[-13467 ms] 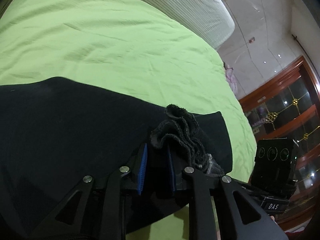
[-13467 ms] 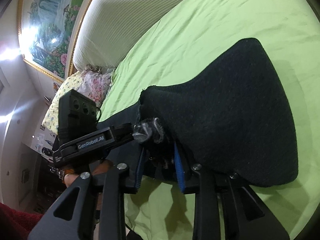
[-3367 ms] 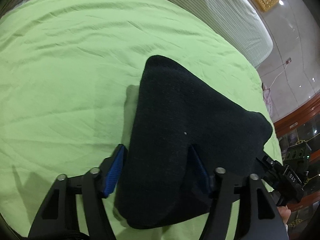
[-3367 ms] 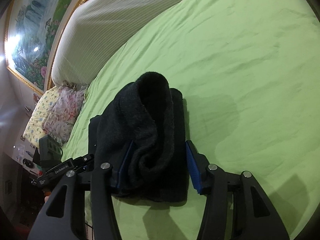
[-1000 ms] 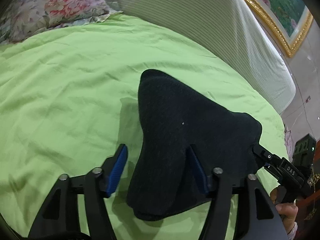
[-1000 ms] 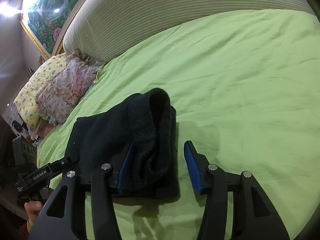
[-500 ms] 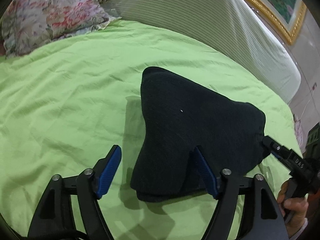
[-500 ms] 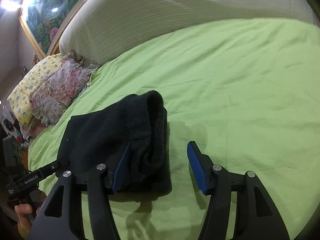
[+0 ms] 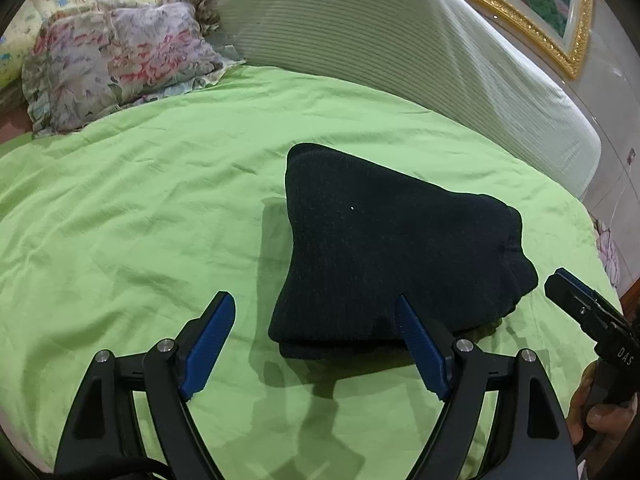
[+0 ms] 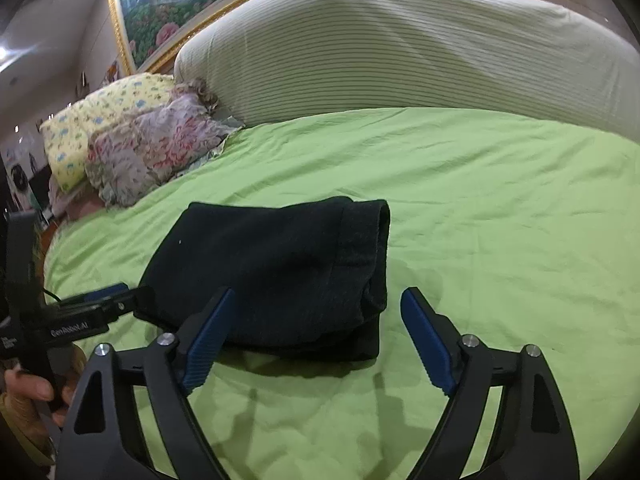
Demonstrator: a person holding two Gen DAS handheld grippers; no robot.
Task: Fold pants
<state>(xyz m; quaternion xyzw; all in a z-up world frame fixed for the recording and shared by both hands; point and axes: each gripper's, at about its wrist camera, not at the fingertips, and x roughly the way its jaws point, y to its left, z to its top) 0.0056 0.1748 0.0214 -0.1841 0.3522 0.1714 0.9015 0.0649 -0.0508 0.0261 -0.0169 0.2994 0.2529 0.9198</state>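
Now pants (image 9: 384, 256) just ahead (folded), left gripper (image 9: 316, 344) spread.

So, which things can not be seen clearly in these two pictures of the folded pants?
- Underside and inner layers of the pants: hidden by the top layer, both views.
- Near edge of the pants: partly covered by the left gripper in the left wrist view and the right gripper in the right wrist view.
- Painting: cut off by the image edge.

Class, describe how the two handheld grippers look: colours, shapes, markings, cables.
Left gripper and right gripper: black angular frames with triangular cut-outs, silver bolts, ribbed blue finger pads. White lettering marks their sides: "DAS" on the right one, "GenRobot.AI" on the left. A black cable trails from the left.
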